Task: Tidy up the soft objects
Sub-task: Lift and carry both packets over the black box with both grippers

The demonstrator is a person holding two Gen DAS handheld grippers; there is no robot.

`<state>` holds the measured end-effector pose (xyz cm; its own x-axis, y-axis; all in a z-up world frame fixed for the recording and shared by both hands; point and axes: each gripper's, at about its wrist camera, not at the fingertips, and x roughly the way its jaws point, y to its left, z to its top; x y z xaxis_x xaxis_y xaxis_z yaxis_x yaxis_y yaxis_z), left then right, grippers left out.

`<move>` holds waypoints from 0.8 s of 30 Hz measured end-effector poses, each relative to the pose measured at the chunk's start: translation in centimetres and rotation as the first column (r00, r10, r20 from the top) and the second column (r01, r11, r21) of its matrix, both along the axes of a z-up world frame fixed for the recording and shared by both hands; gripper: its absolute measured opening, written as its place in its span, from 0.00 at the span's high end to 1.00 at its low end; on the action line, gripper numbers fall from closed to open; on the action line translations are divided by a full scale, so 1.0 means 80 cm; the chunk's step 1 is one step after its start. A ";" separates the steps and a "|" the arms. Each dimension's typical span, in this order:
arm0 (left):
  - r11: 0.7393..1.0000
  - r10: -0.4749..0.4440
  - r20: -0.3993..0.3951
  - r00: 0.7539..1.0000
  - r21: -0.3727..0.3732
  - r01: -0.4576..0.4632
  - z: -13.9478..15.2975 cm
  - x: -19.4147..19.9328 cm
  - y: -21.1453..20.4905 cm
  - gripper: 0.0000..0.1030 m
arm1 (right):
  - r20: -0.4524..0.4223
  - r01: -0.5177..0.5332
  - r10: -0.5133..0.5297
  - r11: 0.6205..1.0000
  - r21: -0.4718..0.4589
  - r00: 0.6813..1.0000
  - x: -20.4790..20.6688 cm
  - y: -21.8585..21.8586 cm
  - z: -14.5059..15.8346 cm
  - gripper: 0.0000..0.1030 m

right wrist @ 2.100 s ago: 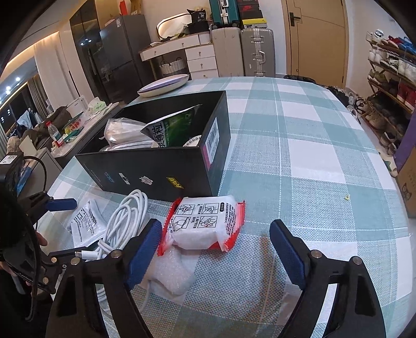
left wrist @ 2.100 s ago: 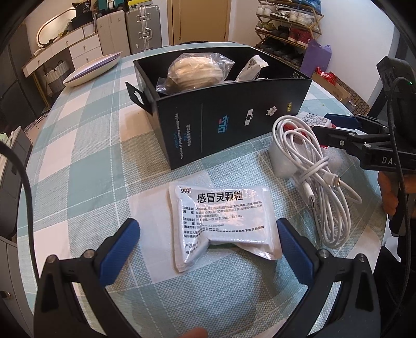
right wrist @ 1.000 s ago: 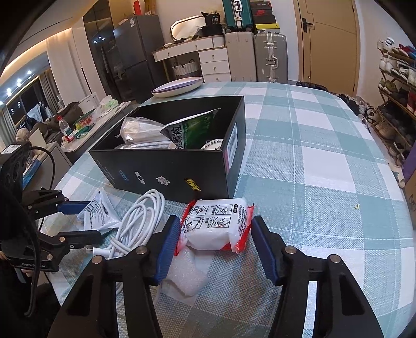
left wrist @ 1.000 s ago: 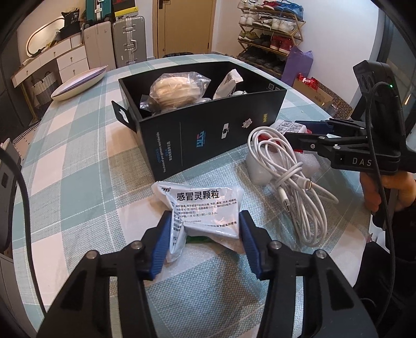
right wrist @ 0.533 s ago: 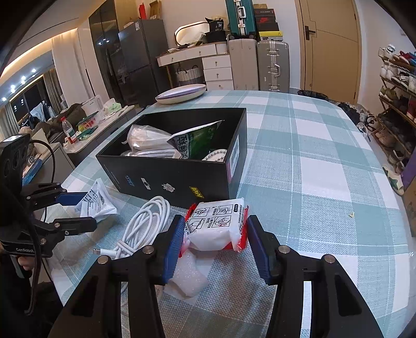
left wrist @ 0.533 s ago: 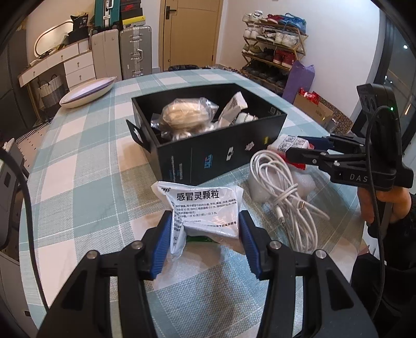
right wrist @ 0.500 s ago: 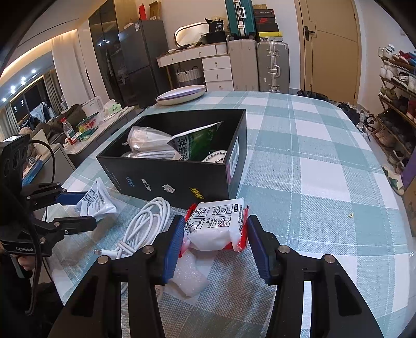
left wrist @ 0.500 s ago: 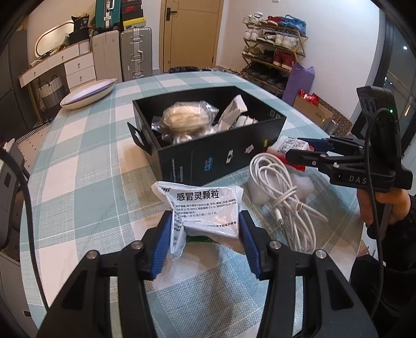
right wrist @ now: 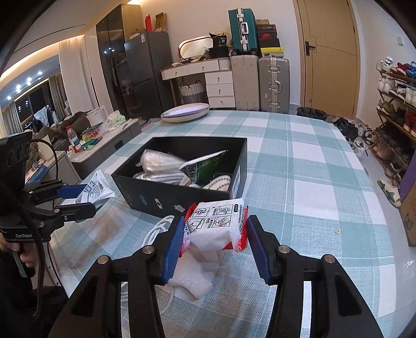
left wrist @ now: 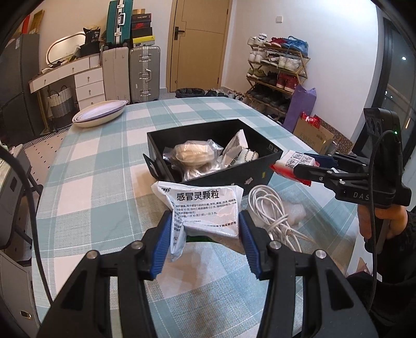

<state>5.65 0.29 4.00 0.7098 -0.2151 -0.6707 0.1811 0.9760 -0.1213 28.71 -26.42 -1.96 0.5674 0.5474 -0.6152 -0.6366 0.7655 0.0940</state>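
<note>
Aloft, left tool (left wrist: 205, 241) clenched on medicine pouch (left wrist: 202, 208), right tool (right wrist: 213, 243) on red-edged packet (right wrist: 217, 226), near box (right wrist: 187, 197) rim.

A green-and-white checked cloth covers the surface (left wrist: 98, 166). At its far left edge lies a shallow oval dish (left wrist: 100, 117) with a purple rim. Beyond it, two silver suitcases (left wrist: 144, 74) stand against the far wall with a teal suitcase (left wrist: 119, 22) and boxes stacked above, beside a white chest of drawers (left wrist: 88, 83). A wooden door (left wrist: 199, 45) is shut. On the right, a shoe rack (left wrist: 278, 70) holds many pairs. A dark refrigerator (right wrist: 145, 75) stands far left.
</note>
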 end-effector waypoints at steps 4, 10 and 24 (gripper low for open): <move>1.000 0.012 0.015 1.000 -0.008 -0.012 0.005 -0.001 0.001 0.52 | 0.014 -0.002 0.001 1.000 0.018 1.000 -0.004 -0.002 0.008 0.52; 1.000 0.026 0.029 0.999 -0.014 -0.025 0.011 0.002 0.003 0.52 | 0.034 -0.007 0.006 0.999 0.039 0.999 -0.010 -0.002 0.017 0.52; 0.998 0.062 0.068 0.996 -0.025 -0.060 0.029 0.019 0.007 0.52 | 0.065 -0.007 0.001 0.995 0.101 0.998 -0.013 -0.006 0.034 0.52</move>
<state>7.19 0.84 6.29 0.7661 -0.1847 -0.6156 0.1299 0.9825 -0.1332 27.69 -26.93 0.79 0.6018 0.6073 -0.5187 -0.6470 0.7515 0.1293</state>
